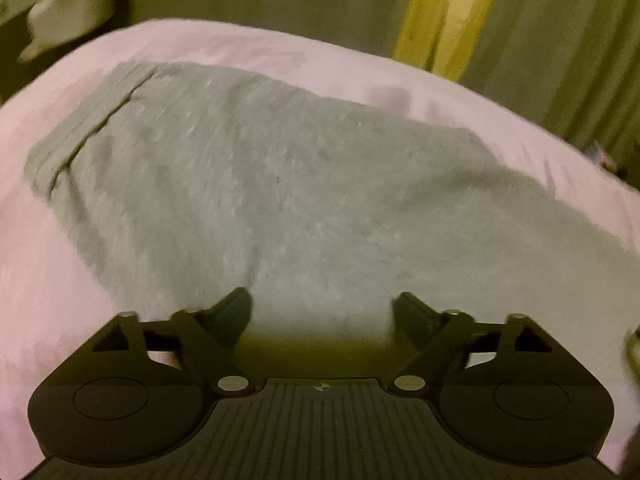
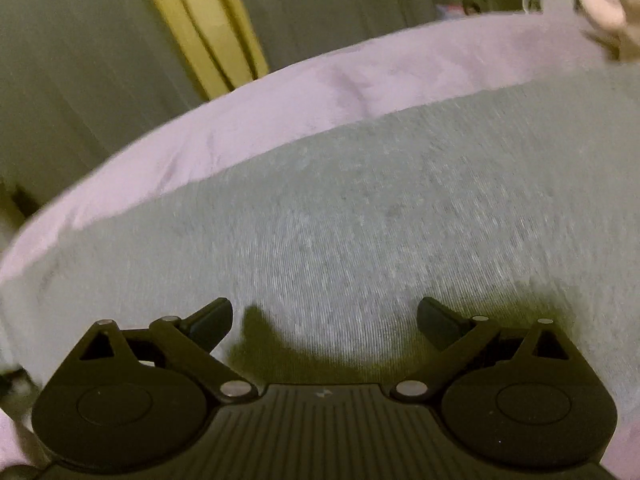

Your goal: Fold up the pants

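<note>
Grey knit pants (image 1: 248,184) lie flat on a pink sheet (image 1: 48,280). A seam or waistband fold shows at their far left end (image 1: 96,128). My left gripper (image 1: 322,308) is open, close above the near part of the pants, holding nothing. In the right wrist view the same grey pants (image 2: 380,208) fill most of the frame, with their far edge along the pink sheet (image 2: 280,100). My right gripper (image 2: 325,316) is open just above the cloth, empty, and casts a shadow on it.
Green and yellow curtains (image 1: 452,12) hang beyond the sheet's far edge and also show in the right wrist view (image 2: 200,20). A pale object (image 1: 68,12) sits at the far left. A blurred hand and device (image 2: 600,4) show at top right.
</note>
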Motion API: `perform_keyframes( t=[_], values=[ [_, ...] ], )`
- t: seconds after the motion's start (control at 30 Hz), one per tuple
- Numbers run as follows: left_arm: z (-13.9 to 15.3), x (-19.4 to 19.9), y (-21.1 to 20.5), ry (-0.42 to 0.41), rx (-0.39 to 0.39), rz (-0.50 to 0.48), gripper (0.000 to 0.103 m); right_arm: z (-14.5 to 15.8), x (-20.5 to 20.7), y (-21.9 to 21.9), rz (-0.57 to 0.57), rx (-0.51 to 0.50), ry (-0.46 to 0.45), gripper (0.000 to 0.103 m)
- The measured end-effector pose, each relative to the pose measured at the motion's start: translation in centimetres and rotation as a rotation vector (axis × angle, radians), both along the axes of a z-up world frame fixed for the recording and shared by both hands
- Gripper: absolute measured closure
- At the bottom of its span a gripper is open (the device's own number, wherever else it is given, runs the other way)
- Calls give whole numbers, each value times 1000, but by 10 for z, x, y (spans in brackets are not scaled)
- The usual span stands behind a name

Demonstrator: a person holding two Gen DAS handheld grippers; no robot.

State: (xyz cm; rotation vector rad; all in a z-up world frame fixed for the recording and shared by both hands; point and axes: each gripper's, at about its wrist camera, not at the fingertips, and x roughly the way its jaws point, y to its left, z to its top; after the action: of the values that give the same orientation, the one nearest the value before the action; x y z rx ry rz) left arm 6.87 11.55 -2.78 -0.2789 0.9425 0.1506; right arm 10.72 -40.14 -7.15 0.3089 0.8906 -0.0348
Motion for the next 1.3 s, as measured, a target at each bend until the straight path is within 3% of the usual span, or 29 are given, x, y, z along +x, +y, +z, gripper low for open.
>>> perform_keyframes(
  t=[0.1, 0.17, 0.2, 0.27, 0.37, 0.47, 0.7, 0.87, 1.0, 1.07, 1.2, 1.3],
  values=[
    [0, -11, -14, -46, -201, 37, 9, -5, 7, 29, 93, -191, 55, 4],
    [-11, -15, -27, -51, -329, 42, 7, -5, 6, 36, 103, -230, 58, 4],
    [-17, -19, -34, -60, -348, 52, 6, -4, 5, 33, 95, -211, 55, 4],
    [-22, -25, -49, -96, -276, 48, 6, -3, -1, 26, 86, -177, 45, 4],
    [-22, -19, -64, -77, -172, -32, 2, -2, -6, 21, 86, -173, 36, 4],
    [-26, -18, -71, -75, -131, -49, 2, -4, 1, 28, 88, -184, 39, 4],
    [-26, -18, -67, -80, -154, -41, 1, -4, 1, 32, 98, -201, 71, 4],
    [-26, -18, -67, -81, -163, -37, 1, 0, -2, 24, 95, -217, 175, 4],
    [-25, -19, -66, -79, -162, -37, 1, 6, -3, -4, 55, -105, 255, 4],
    [-25, -19, -66, -78, -165, -36, 1, 11, -5, -36, 4, 45, 259, 4],
    [-25, -18, -66, -76, -157, -39, 0, 11, -24, -120, -149, 335, 202, 4],
    [-26, -16, -69, -72, -144, -45, 0, 1, -58, -189, -291, 570, 86, 4]
  ],
)
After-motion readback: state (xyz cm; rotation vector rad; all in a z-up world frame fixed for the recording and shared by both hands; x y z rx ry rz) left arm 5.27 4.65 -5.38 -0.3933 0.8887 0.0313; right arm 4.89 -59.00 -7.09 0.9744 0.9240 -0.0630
